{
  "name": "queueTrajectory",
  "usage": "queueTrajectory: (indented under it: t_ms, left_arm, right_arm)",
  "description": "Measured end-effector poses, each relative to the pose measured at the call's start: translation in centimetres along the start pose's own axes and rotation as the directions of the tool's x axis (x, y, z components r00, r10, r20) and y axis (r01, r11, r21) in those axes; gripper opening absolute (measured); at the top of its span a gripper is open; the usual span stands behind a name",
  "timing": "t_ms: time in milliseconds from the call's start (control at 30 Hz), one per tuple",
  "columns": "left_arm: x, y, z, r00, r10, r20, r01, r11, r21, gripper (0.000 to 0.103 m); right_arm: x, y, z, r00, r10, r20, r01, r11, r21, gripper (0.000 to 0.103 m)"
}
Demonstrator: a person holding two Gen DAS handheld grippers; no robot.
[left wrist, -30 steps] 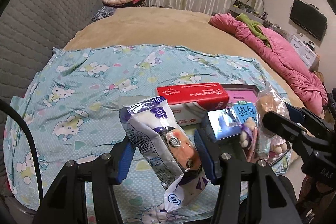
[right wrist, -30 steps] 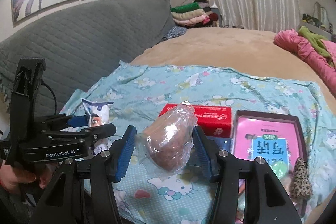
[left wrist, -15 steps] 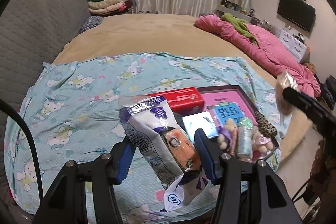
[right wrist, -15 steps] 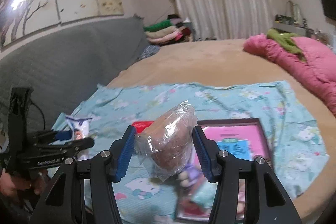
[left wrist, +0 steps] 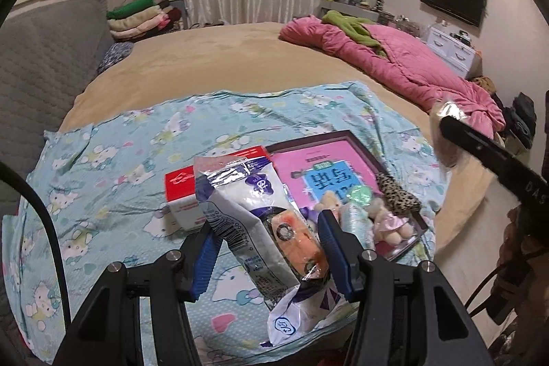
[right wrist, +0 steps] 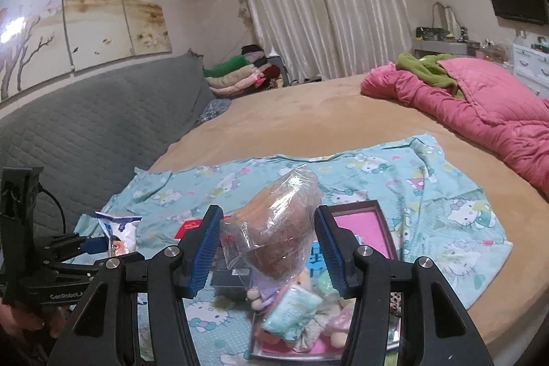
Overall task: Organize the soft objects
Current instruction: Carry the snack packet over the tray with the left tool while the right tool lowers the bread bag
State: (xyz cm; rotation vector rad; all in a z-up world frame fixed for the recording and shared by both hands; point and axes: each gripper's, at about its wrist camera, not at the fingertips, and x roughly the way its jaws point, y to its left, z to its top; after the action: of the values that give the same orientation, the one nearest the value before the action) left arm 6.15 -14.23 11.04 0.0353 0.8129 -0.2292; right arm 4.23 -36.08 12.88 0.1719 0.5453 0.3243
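Round bed [left wrist: 212, 57], tan cover; pink quilt [left wrist: 405, 64] bunched at its far right. Pale blue cartoon-cat sheet [left wrist: 113, 167] spread over the near part of the bed. On the sheet: dark-rimmed tray [left wrist: 379, 165] with pink liner, small plush toys [left wrist: 387, 222] piled at its near end; red-and-white box [left wrist: 182, 194] just left of the tray. Left gripper [left wrist: 267, 249] held above the sheet, jaws clenched on a white-and-purple snack packet [left wrist: 260, 215], tilted. Right gripper [right wrist: 264, 249] raised over the tray, jaws grasping a clear-bagged brown bun [right wrist: 281, 225].
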Motion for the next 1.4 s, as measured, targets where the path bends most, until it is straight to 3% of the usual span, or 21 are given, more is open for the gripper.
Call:
queueTrajectory:
  t_ms: [900,1400]
  left_arm:
    - [2.0,-4.6,0.4,0.998,-0.04,-0.052,0.043,0.997,0.057,0.056]
    - [5.1,-8.3,-1.0,0.987,-0.104,-0.123,0.116,0.988,0.103,0.056]
  right_arm:
    - [-1.3,-3.0,-1.7,0.999,-0.04,0.011,0.039,0.998,0.044,0.057]
    - [-0.9,-5.6,-3.4,0.998,-0.055,-0.008,0.056,0.994,0.095,0.057]
